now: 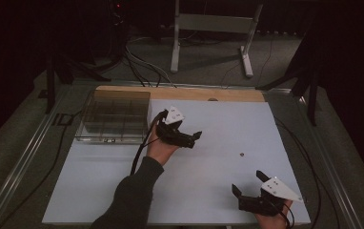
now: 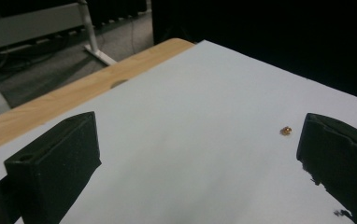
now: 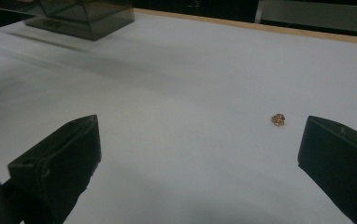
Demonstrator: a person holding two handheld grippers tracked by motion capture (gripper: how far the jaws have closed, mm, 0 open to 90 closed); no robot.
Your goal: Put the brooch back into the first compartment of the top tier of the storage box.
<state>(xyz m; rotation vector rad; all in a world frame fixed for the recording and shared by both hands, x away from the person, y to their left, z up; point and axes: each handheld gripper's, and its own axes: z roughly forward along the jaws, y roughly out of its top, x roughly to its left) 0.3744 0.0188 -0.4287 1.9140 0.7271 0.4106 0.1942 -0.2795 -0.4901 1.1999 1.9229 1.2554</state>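
At the table's far left corner a clear plastic box [image 1: 116,117] with dividers sits close to the left edge of the white sheet [image 1: 218,124]. Just right of it the left gripper [image 1: 189,138] hovers above the sheet, jaws spread wide and empty. Bare sheet lies ahead of it, with nothing in the way. A small brass nut [image 1: 241,154] lies alone on the sheet, right of centre, well apart from both grippers. Near the front right edge the right gripper [image 1: 247,183] is likewise released, holding nothing.
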